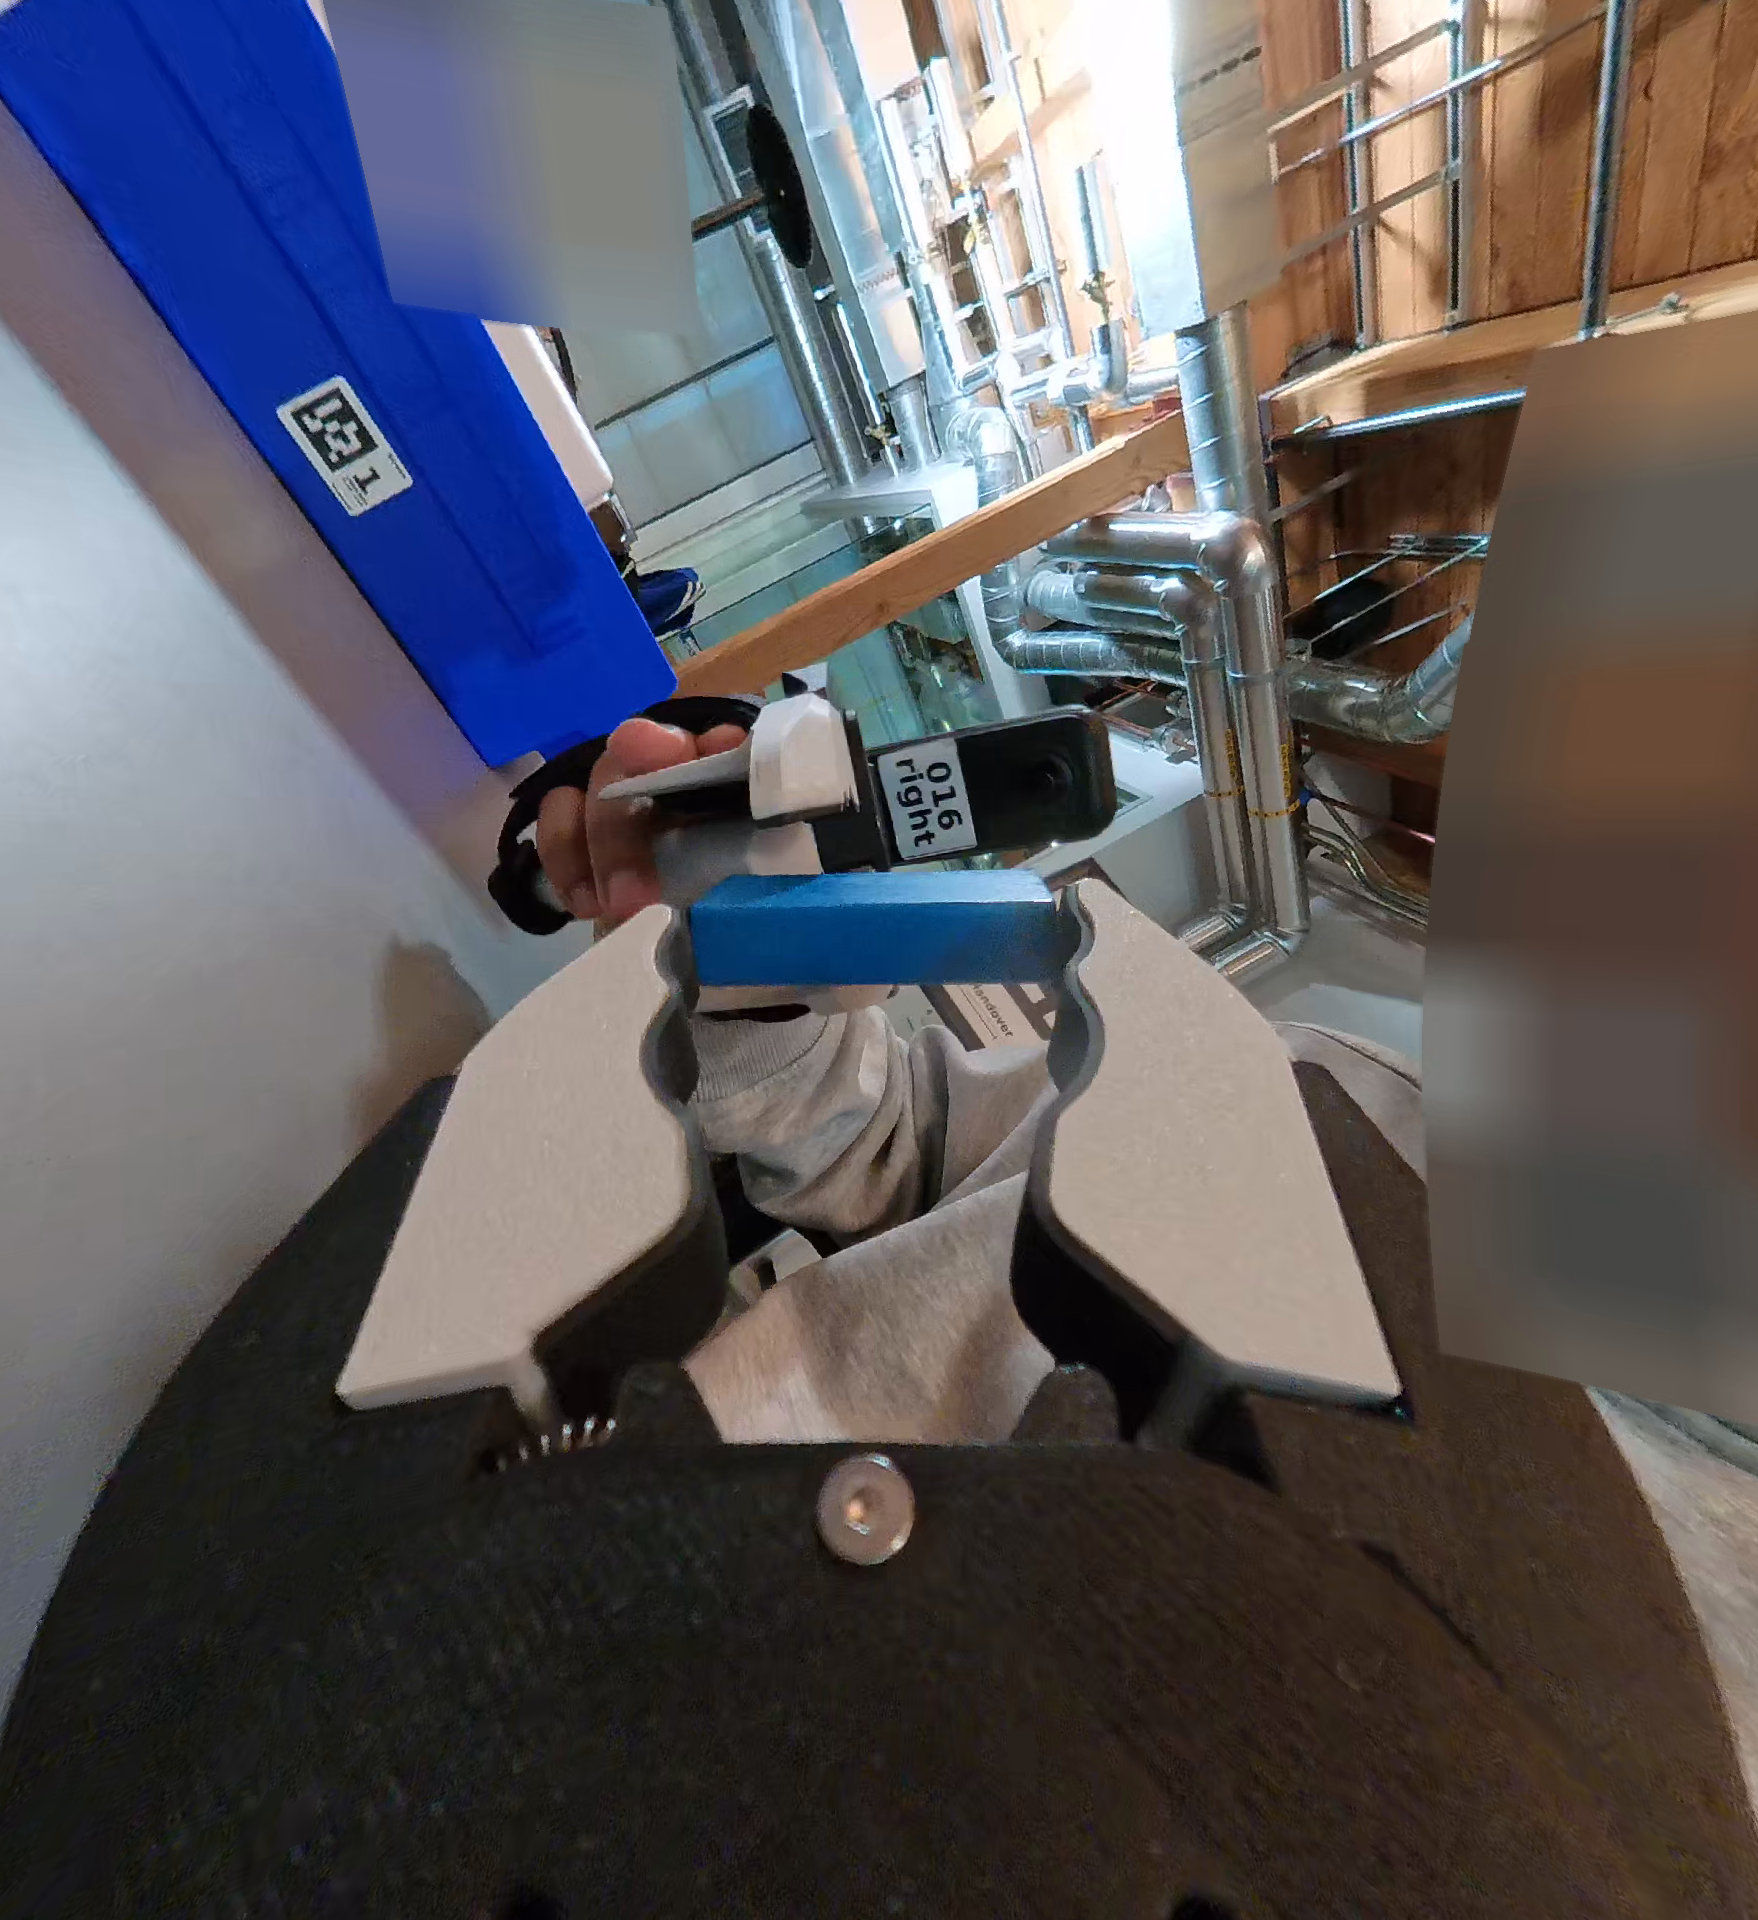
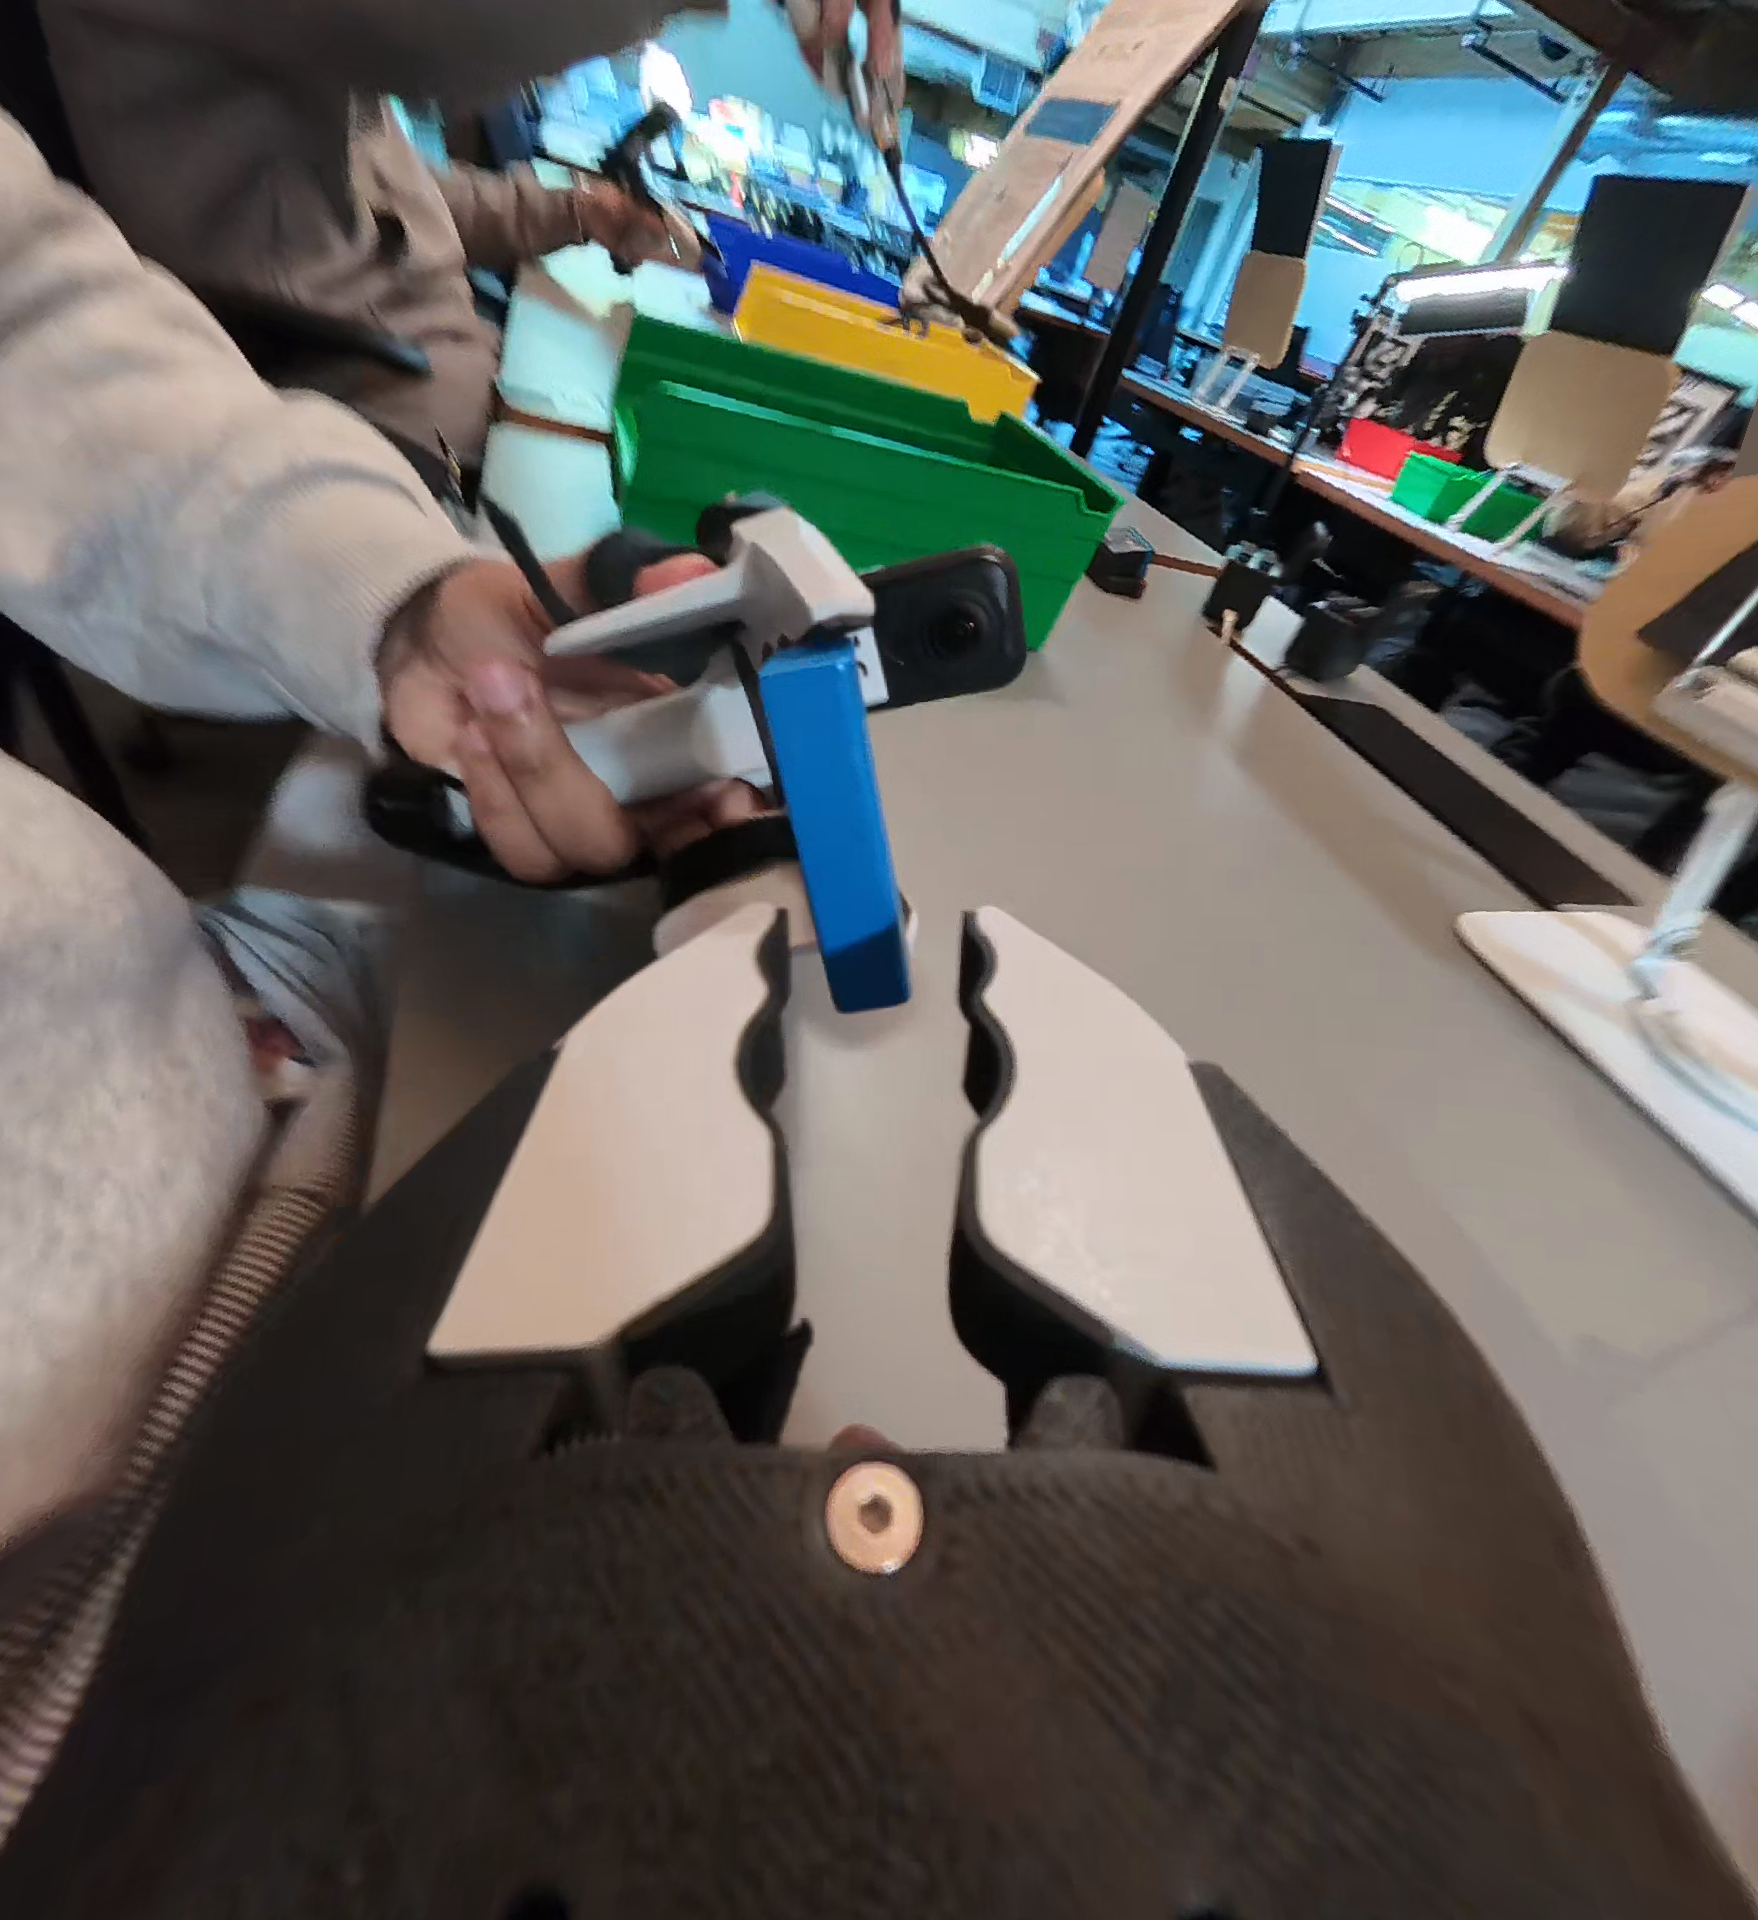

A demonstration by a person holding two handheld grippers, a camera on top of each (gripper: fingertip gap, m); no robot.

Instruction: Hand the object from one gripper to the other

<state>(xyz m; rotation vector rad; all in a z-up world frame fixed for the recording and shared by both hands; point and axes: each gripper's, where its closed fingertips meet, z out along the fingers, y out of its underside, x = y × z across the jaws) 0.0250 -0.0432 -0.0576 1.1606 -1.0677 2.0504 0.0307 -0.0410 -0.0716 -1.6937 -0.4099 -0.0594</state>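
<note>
Blue block [image 1: 870, 928] sat clamped lengthwise in the left gripper [image 1: 875, 940]; right gripper [image 2: 867, 971] gaped around its end, seemingly untouching. Early release would drop it.

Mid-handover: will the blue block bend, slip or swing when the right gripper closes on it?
The blue block looks rigid with square edges, so it probably won't bend. Its faces look smooth, so it may slip. The left gripper pinches it by its two ends, so it might pivot.
</note>
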